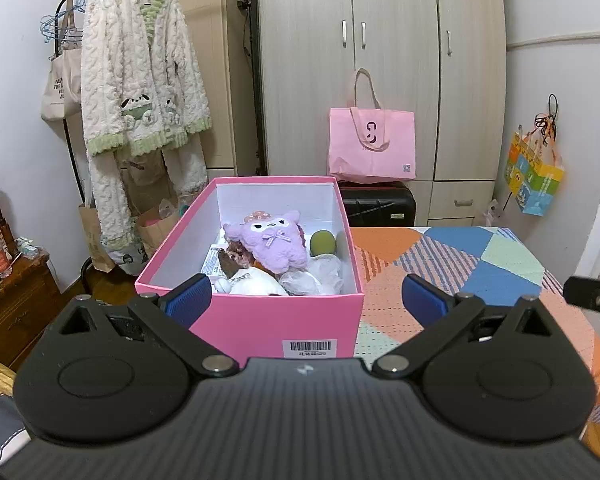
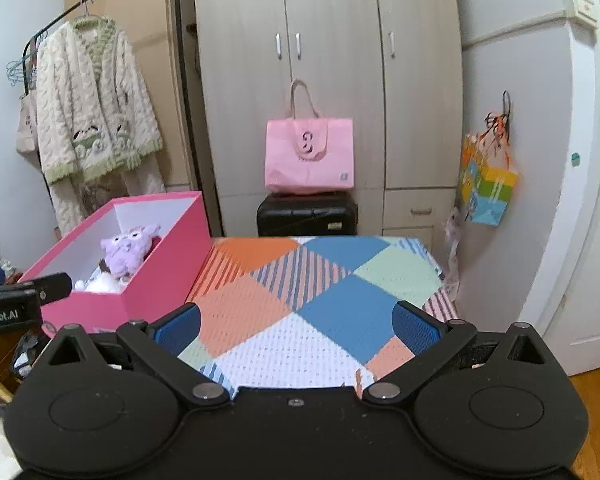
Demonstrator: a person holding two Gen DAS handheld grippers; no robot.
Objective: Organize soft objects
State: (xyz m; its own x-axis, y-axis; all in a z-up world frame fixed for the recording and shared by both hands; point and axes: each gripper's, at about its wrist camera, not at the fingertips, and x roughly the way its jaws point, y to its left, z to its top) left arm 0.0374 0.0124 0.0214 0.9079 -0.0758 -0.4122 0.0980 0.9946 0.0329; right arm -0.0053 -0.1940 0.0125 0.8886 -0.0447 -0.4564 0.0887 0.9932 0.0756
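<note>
Soft objects: the purple plush (image 1: 270, 242) lies on top of a heap inside the pink box (image 1: 260, 324), with a white plush (image 1: 252, 282) nearer me, a green ball (image 1: 323, 243) against the right wall, and crinkled white wrapping (image 1: 320, 276) at the front right corner. Something brown sits under the purple one; I cannot tell what it is.

Pink box: open, no lid in view, standing at the left end of the patchwork cloth (image 2: 300, 320). I judge it is the collecting place, since everything soft is already in it.

Patchwork cloth: nothing lies on the part I can see to the right of the box, so I read the gathering as close to done, or not yet unpacked; I cannot tell which.

My left gripper (image 1: 304, 300): jaws spread wide, nothing between them, held back from the near wall of the box and aimed into its opening. I judge that suits a reach for the topmost plush.

My right gripper (image 2: 296, 326): jaws likewise wide apart and empty, hovering over the bare cloth, well to the right of the box, out of the left one's way.

Behind: a pink tote bag (image 2: 309, 156) rests on a black suitcase (image 2: 307, 214) in front of the wardrobe (image 2: 328, 60); a fleecy robe (image 1: 140, 80) hangs on the rack at left.
</note>
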